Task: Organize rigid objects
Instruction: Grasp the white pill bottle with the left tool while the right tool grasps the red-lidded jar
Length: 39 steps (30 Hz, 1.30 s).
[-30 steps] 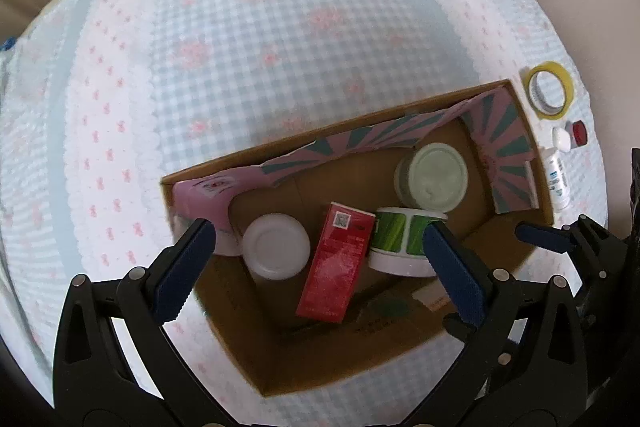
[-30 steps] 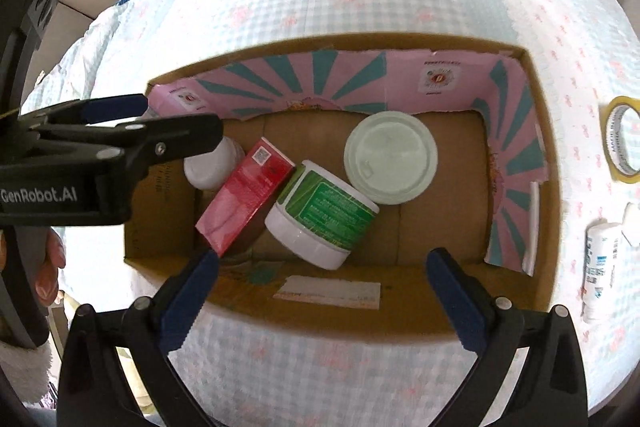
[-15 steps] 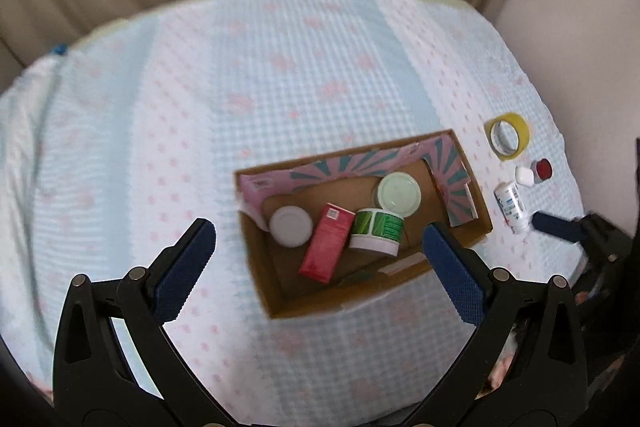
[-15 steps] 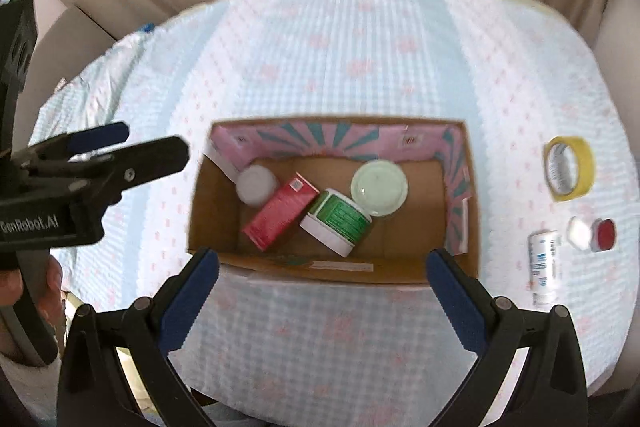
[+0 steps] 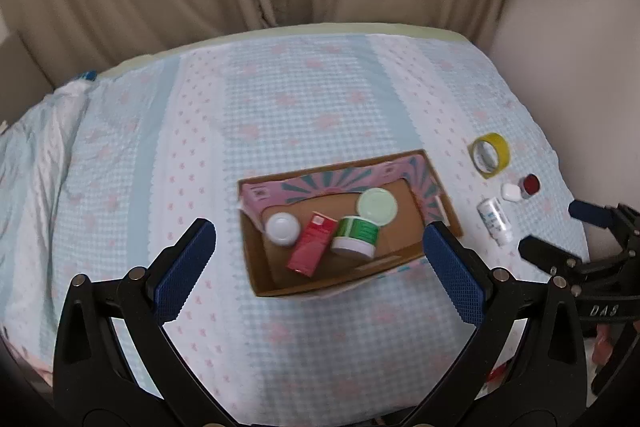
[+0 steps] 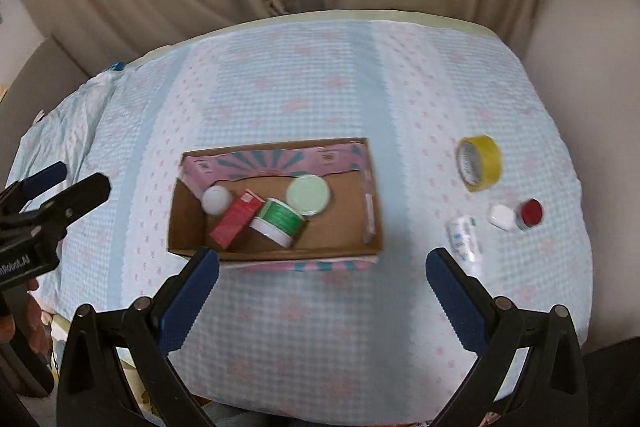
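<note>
Both pairs of jaws stand wide and hold nothing: the left gripper [image 5: 320, 253] and the right gripper [image 6: 322, 283] hang high above the bed, well clear of everything on it. Just ahead of the left gripper's blue pads, between them, sits the cardboard box [image 5: 264, 277], holding a white jar [image 5: 282, 228], a red carton [image 5: 313, 247], a tipped green-labelled tub [image 5: 355, 235] and a pale green lid [image 5: 377, 207]. Beyond the right gripper's right pad, outside the box, lie a small white bottle [image 6: 464, 237], then a white cap [image 6: 502, 217] touching a red-capped item [image 6: 530, 213], and farthest off a yellow tape roll [image 6: 478, 163]. These loose pieces seem to be what is left to stow. The bottle lies on its side on soft bedding, so a pinch off its middle could roll it toward the bed's edge; the two caps sit so close that closing on one may knock the other away.
</note>
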Available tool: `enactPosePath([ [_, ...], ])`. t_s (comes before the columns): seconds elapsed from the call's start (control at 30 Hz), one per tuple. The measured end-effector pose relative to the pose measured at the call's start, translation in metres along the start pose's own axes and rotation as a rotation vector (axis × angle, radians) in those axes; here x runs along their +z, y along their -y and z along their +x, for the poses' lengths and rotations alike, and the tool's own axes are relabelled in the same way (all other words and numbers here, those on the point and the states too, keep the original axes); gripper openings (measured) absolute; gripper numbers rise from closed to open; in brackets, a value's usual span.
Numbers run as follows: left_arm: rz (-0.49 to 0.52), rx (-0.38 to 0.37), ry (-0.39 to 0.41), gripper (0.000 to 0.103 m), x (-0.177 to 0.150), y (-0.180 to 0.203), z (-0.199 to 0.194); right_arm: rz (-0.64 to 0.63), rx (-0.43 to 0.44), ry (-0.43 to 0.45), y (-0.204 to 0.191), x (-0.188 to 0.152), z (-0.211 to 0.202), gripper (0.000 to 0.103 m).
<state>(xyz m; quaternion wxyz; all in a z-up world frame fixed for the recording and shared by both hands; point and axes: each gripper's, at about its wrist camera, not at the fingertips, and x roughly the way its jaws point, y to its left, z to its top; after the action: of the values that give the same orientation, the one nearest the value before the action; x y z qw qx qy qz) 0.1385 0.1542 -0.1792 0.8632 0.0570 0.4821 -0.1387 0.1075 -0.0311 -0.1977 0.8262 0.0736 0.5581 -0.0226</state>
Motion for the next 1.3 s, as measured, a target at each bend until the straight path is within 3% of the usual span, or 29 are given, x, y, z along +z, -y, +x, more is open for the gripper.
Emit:
enactPosePath([
  [0.13,-0.004,-0.03,-0.004,0.103,0.002,0.035,-0.003,0.033,-0.018,0.029,0.031,-0.006,-0.013,0.103],
  [0.3,-0.011,-0.008,-0.005,0.103,0.003,0.089,0.004,0.085,-0.032,0.07,0.088,-0.01,-0.023,0.103],
  [0.6,-0.152,0.014,-0.065,0.103,-0.01,0.203,0.055,0.106,-0.019,0.084,0.212,-0.013,-0.009,0.103],
  [0.8,-0.22,-0.021,-0.139,0.103,-0.026,0.26,0.106,0.108,-0.031,0.061,0.287,-0.02,0.02,0.103],
  [1.13,-0.203,-0.054,-0.181,0.102,-0.052,0.327,0.229,0.16,-0.094,0.067,0.355,-0.036,0.105,0.103],
  [1.3,-0.175,-0.071,-0.204,0.095,-0.069,0.349,0.284,0.158,-0.115,0.058,0.366,-0.044,0.158,0.09],
])
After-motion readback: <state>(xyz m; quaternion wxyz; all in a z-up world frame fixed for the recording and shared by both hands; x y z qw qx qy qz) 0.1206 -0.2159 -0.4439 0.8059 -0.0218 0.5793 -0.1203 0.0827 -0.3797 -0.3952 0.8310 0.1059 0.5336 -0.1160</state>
